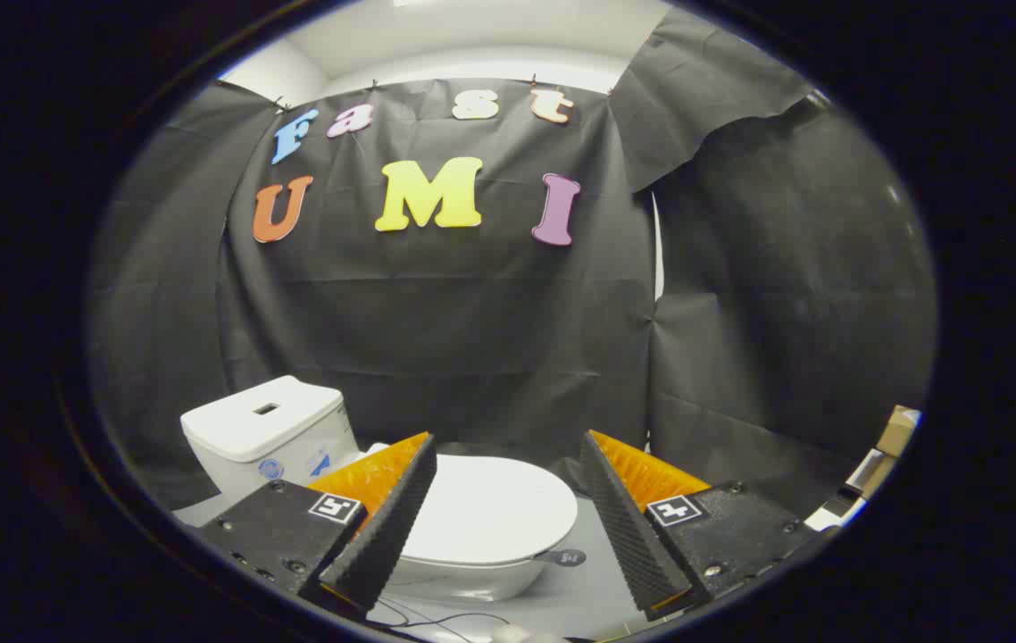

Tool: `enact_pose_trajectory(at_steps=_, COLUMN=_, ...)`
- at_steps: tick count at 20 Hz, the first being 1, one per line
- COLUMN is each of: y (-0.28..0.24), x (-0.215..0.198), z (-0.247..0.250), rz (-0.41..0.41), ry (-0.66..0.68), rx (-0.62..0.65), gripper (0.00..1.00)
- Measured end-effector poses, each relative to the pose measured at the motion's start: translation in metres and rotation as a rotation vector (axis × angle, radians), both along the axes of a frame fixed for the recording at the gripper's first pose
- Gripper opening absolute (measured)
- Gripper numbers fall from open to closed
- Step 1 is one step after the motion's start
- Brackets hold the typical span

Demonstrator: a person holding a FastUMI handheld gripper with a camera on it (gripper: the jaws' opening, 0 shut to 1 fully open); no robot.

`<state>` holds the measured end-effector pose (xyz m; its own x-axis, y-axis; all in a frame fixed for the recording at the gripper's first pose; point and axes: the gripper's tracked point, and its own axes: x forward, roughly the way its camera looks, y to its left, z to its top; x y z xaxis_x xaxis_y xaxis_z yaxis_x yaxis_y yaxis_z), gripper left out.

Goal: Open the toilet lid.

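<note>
— So what have we got in here, by count?

— One toilet (pixel 437 518), white, standing on the grey floor (pixel 597 589). One lid (pixel 486 513) on it, lying down shut. One cistern (pixel 267 433) behind it, with one button slot on top.

— And the tool?

— One gripper (pixel 508 518), two fingers (pixel 387 527), spread wide with the lid showing between them and nothing pinched. Two little square markers, one on each finger block.

— Anything else lying about?

— A thin dark cable on the floor near the fingers; I count one, maybe two strands, hard to tell. One cardboard box (pixel 896 430) off to the right.
</note>
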<state>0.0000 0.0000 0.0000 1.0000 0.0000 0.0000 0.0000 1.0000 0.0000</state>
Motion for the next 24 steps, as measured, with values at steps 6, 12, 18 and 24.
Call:
enact_pose_trajectory(at_steps=6, y=0.006, x=0.000, z=0.002, rz=0.017, ry=-0.004, rx=-0.014, gripper=1.00)
enact_pose_trajectory(at_steps=12, y=0.010, x=0.002, z=0.003, rz=0.025, ry=-0.005, rx=-0.029, gripper=1.00)
enact_pose_trajectory(at_steps=18, y=0.015, x=0.011, z=0.005, rz=0.039, ry=-0.006, rx=-0.032, gripper=1.00)
enact_pose_trajectory(at_steps=24, y=0.015, x=0.043, z=0.015, rz=0.084, ry=-0.014, rx=-0.017, gripper=1.00)
